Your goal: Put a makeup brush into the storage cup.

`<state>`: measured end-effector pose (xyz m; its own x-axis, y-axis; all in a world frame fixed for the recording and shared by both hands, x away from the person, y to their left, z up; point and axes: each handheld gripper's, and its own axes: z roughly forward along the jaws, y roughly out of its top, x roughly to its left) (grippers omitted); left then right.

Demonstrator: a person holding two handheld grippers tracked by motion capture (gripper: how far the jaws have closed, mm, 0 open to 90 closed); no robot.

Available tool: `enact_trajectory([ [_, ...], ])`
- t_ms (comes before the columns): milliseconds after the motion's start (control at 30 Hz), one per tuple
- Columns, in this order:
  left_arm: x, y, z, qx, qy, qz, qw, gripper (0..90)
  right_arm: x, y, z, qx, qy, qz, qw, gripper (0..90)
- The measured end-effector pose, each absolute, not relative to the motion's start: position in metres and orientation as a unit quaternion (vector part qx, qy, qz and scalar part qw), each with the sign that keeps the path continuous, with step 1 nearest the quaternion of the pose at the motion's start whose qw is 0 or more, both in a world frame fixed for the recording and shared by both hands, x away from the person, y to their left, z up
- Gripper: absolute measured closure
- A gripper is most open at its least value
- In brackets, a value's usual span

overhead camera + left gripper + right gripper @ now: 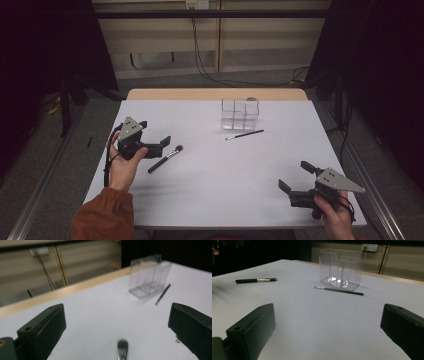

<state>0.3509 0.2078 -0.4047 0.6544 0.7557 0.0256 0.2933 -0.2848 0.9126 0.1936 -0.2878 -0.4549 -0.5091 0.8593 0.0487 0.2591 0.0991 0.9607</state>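
- While both grippers hover, clear divided organizer [240, 114] stands upper centre of white table [215, 175], compartments look empty.
- Thin brush [244, 134] lies just in front of it, apart.
- Thick makeup brush [165, 158] lies centre-left, beside left gripper [154, 136], jaws wide.
- Right gripper [295, 176], lower right, jaws wide, holding nothing.

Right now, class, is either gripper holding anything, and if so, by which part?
Nothing is held. The left gripper is open by the makeup brush, and the right gripper is open over bare table.
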Motion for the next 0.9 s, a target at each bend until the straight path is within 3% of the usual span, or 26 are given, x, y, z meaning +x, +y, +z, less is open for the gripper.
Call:
enact_trajectory([
  [200, 0.354, 0.206, -0.404, 0.798, 0.339, 0.23, 0.443, 2.2, 0.191, -0.289, -0.455, 0.41, 0.686, 0.531, 0.282, 0.0],
  [533, 0.37, 0.21, -0.398, 0.845, 0.367, 0.147, 0.36, 3.1, 0.189, -0.289, -0.455, 0.411, 0.687, 0.527, 0.285, 0.0],
  [900, 0.38, 0.205, -0.411, 0.893, 0.364, 0.093, 0.25, 5.6, 0.189, -0.289, -0.454, 0.409, 0.687, 0.527, 0.288, 0.0],
])
